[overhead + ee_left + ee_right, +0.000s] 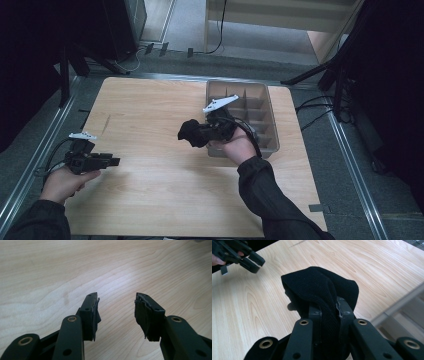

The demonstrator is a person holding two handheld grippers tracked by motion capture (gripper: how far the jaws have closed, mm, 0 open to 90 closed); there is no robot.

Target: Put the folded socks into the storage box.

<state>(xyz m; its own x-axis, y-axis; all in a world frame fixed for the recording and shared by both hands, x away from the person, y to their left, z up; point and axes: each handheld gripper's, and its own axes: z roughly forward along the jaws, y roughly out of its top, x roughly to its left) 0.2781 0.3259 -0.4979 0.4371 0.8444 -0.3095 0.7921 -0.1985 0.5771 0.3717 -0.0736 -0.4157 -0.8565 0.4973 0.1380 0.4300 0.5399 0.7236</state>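
Black jaws of the right gripper (329, 311) rise closest to the lens in the right gripper view, clamped together on a bunched black cloth (322, 290) whose ribbed fold is pinched between the pads while the rest bulges out above and to both sides of them. Largest of everything is the wooden table (150, 120), pale and grained, with metal rails running along its left and right edges on the grey floor. Next in size, a grey divided tray (260, 100) sits at the table's far right part, its compartments partly hidden behind the hand. From the high view, the right gripper (200, 134) is held in the air just left of the tray's near end, pointing left, the black cloth (192, 134) hanging from its tip above the table's middle, clear of the wood. Well apart from it, at the near left edge, the left gripper (112, 161) points right, low over the table; in the left gripper view its jaws stand apart with bare wood between them, and its worn pads (96, 312) grip nothing
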